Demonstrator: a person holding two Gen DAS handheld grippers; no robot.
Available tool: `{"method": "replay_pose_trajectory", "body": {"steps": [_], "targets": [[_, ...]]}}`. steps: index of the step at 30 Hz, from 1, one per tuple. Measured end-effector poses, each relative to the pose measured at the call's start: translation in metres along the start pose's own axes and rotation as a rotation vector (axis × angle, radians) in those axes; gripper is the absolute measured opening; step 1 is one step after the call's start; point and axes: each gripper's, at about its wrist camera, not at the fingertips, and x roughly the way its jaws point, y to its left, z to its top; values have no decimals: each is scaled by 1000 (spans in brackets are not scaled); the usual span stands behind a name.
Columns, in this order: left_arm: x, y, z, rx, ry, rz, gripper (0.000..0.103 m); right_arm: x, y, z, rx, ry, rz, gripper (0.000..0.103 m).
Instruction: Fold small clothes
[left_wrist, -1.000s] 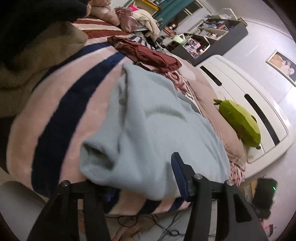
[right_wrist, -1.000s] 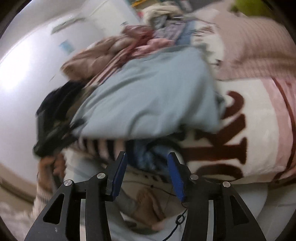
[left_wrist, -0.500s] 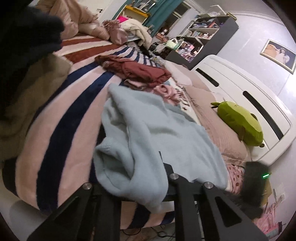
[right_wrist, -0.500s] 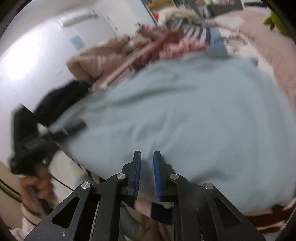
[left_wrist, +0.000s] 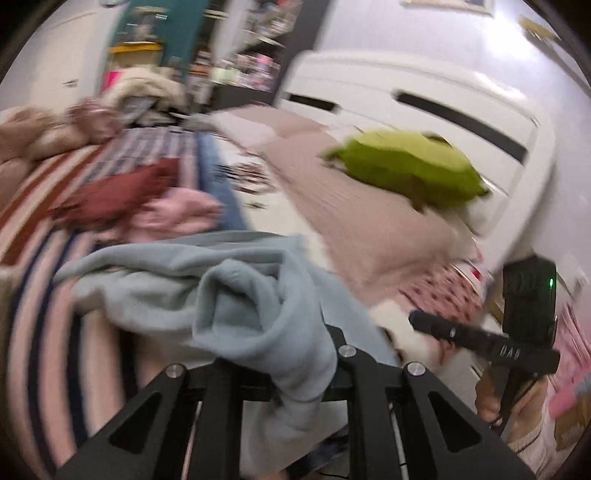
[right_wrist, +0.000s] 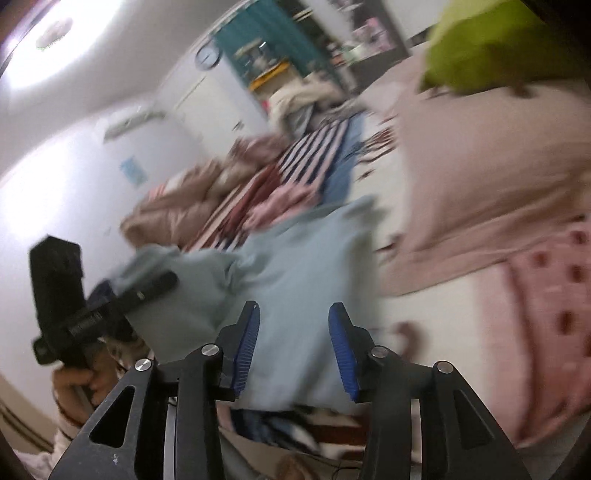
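My left hand-held gripper (left_wrist: 284, 373) pinches the light blue garment (left_wrist: 236, 295) at the bed's (left_wrist: 369, 221) near edge; my right hand-held gripper (right_wrist: 291, 347) gapes, empty.

White headboard (left_wrist: 424, 110) with dark slots against a pale wall, dark bookshelf (left_wrist: 255, 55) crowded with small items, teal curtain (left_wrist: 159, 33) beside it, round wall clock (right_wrist: 207, 56), bright ceiling light (right_wrist: 40, 40), framed picture (left_wrist: 447, 3) high on the wall
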Motion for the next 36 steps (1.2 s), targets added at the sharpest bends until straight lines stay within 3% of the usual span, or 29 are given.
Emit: {"method": "replay_pose_trajectory", "body": {"steps": [3, 5, 7, 9, 11, 15, 17, 19, 21, 24, 28, 30, 33, 34, 36], "targets": [[47, -39, 3, 107, 101, -111, 11, -24, -22, 2, 29, -38, -58, 35], [89, -60, -6, 142, 260, -222, 14, -37, -35, 1, 56, -52, -76, 35], [122, -68, -23, 151, 372, -203, 21, -43, -45, 0, 74, -57, -94, 35], [125, -69, -30, 154, 362, -206, 31, -44, -51, -3, 84, -50, -99, 35], [113, -63, -28, 121, 343, -274, 43, -43, -56, -5, 87, -33, -96, 35], [75, -50, -23, 42, 311, -350, 49, -30, -47, -3, 59, -9, -69, 35], [48, -39, -22, 30, 255, -319, 54, -20, -37, 0, 24, 5, -41, 35], [22, -20, -21, 1, 198, -224, 59, -6, -20, 4, -30, 23, -7, 35], [9, -2, -24, -20, 168, -140, 65, 6, -9, 5, -67, 25, 14, 29], [3, 29, -35, -87, 172, -49, 68, 23, 6, -1, -117, 65, -33, 21], [13, 54, -55, -183, 198, -41, 68, 45, -9, -23, -120, 177, -160, 21], [19, 58, -60, -206, 199, -56, 68, 50, -19, -30, -83, 218, -138, 21], [20, 65, -55, -219, 169, -58, 68, 40, -12, -14, -95, 196, -149, 23], [17, 68, -51, -215, 152, -48, 68, 36, -6, -5, -122, 173, -162, 26], [14, 76, -41, -205, 118, -31, 70, 31, 9, 14, -187, 139, -183, 45]]}}
